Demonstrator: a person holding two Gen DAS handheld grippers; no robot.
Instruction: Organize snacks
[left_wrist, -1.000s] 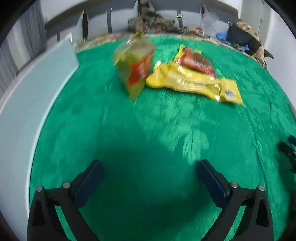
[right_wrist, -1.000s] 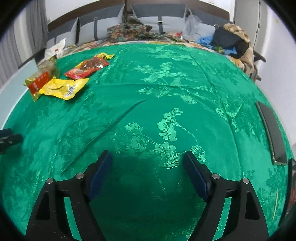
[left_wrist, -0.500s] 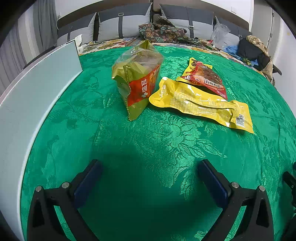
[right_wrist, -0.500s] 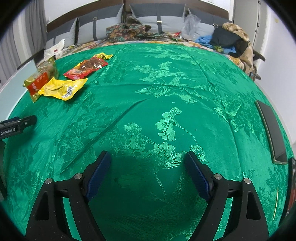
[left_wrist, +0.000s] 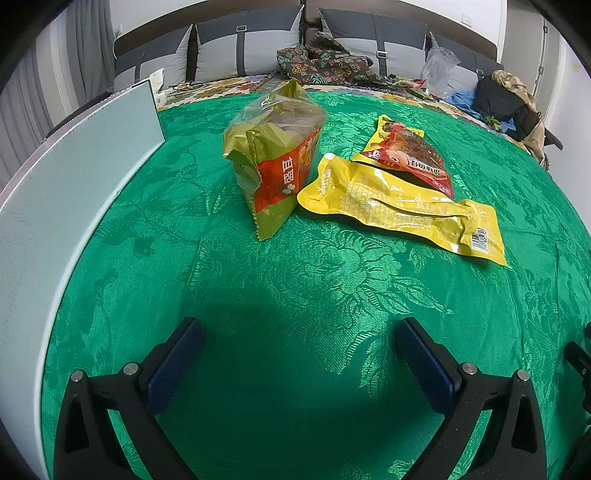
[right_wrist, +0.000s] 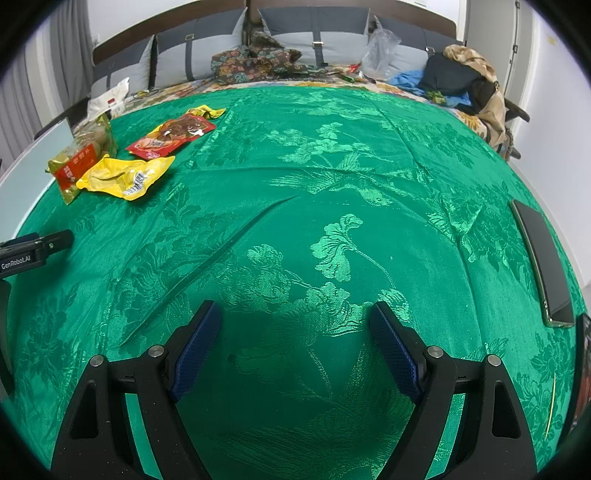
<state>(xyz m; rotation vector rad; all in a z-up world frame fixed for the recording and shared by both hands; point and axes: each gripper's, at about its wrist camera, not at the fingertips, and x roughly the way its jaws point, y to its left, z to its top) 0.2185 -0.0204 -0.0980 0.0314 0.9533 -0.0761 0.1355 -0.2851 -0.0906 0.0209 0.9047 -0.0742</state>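
Three snack packs lie on the green patterned cloth (left_wrist: 295, 295). An olive-and-red bag (left_wrist: 275, 158) stands upright; a flat yellow packet (left_wrist: 399, 206) lies to its right; a red packet (left_wrist: 410, 155) rests behind, partly under the yellow one. My left gripper (left_wrist: 299, 350) is open and empty, a short way in front of the packs. In the right wrist view the olive bag (right_wrist: 79, 162), yellow packet (right_wrist: 125, 177) and red packet (right_wrist: 171, 136) sit far left. My right gripper (right_wrist: 293, 339) is open over bare cloth, away from them.
A pale blue-white board (left_wrist: 66, 206) runs along the cloth's left edge. A dark phone-like slab (right_wrist: 543, 258) lies near the right edge. Grey cushions (right_wrist: 314, 40), patterned fabric and a pile of clothes (right_wrist: 458, 81) sit behind. A long crease (right_wrist: 207, 266) crosses the cloth.
The left gripper has advanced toward the snack packs, which now look larger and sharper. In the right wrist view the left gripper has come further into the left edge. The right gripper barely moved.
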